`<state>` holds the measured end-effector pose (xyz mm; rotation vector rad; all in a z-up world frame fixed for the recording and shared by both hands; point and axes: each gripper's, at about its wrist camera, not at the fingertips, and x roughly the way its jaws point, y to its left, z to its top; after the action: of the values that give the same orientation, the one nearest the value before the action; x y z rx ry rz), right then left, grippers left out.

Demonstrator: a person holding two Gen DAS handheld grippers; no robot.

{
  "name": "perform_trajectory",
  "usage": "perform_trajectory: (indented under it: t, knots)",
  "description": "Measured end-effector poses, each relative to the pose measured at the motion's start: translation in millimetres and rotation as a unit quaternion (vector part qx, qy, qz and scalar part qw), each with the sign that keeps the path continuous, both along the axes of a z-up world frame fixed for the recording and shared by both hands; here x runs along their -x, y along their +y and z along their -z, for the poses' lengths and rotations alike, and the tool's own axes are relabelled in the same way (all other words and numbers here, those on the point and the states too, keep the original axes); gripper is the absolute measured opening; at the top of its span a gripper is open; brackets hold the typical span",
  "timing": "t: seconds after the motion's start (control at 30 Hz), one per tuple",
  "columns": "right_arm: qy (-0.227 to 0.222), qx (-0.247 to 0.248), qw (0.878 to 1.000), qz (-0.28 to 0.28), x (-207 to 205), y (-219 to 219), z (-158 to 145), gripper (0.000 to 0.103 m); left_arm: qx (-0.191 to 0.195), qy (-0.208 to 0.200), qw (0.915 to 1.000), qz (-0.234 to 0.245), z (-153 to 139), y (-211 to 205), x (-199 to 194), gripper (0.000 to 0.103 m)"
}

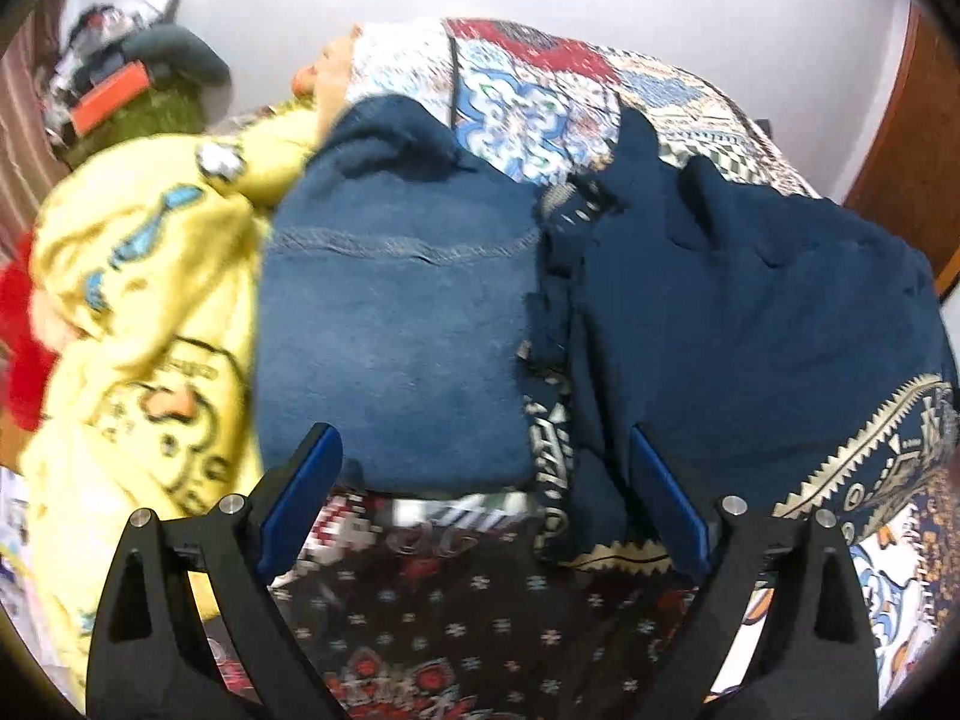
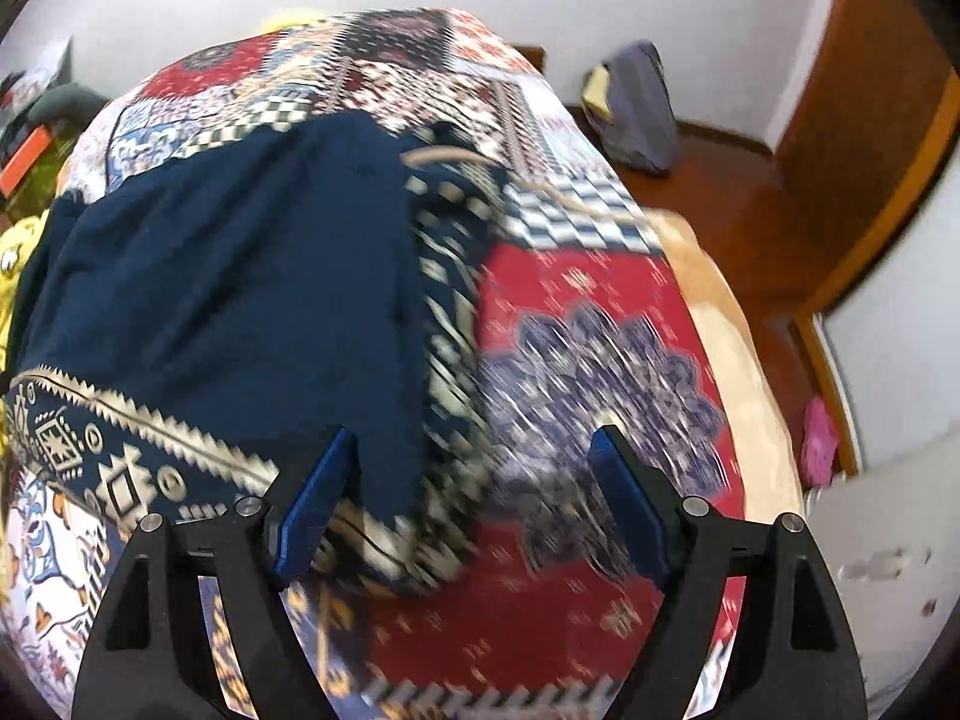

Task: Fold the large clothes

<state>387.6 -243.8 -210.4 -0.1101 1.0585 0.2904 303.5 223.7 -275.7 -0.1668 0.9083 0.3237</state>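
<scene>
A navy garment (image 2: 228,276) with a cream patterned border (image 2: 120,456) lies spread on the patchwork bedspread (image 2: 570,300). It also fills the right of the left wrist view (image 1: 750,312). Beside it, on its left, sits a folded blue denim piece (image 1: 390,330). My left gripper (image 1: 483,450) hangs open over the denim's near edge, its blue pads (image 1: 300,498) touching nothing. My right gripper (image 2: 474,444) is open above the navy garment's right edge, which runs between the jaws; the pads do not press on it.
A yellow printed garment (image 1: 138,312) is heaped left of the denim, with something red (image 1: 18,348) beyond it. Clutter (image 1: 114,90) stands by the wall at the far left. To the right of the bed are wooden floor (image 2: 750,204), a grey-purple bag (image 2: 636,108) and a pink item (image 2: 819,438).
</scene>
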Motion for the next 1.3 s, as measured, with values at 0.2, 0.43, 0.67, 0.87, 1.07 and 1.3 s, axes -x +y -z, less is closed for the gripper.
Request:
perform_trajectory:
  t: [0.2, 0.43, 0.67, 0.87, 1.07, 1.3]
  knots:
    - [-0.020, -0.013, 1.000, 0.003, 21, -12, -25, 0.079, -0.028, 0.015, 0.9973, -0.066, -14, 24, 12, 0.095]
    - [-0.060, -0.022, 0.997, -0.041, 40, 12, -56, 0.079, 0.077, -0.047, 0.9952, -0.037, -48, 16, 42, 0.095]
    - [-0.083, -0.033, 0.991, -0.099, 54, 54, -66, 0.079, 0.286, -0.065, 0.9559, -0.006, -34, -5, 55, 0.095]
    - [-0.071, -0.015, 0.988, -0.134, 60, 81, -49, 0.079, 0.394, -0.044, 0.9180, 0.021, -1, -37, 49, 0.095]
    - [-0.053, -0.013, 0.988, -0.145, 61, 92, -37, 0.079, 0.443, -0.041, 0.8951, 0.024, 21, -50, 25, 0.094]
    - [-0.044, -0.027, 0.989, -0.141, 53, 93, -32, 0.079, 0.437, -0.076, 0.8961, -0.007, 26, -51, -14, 0.092]
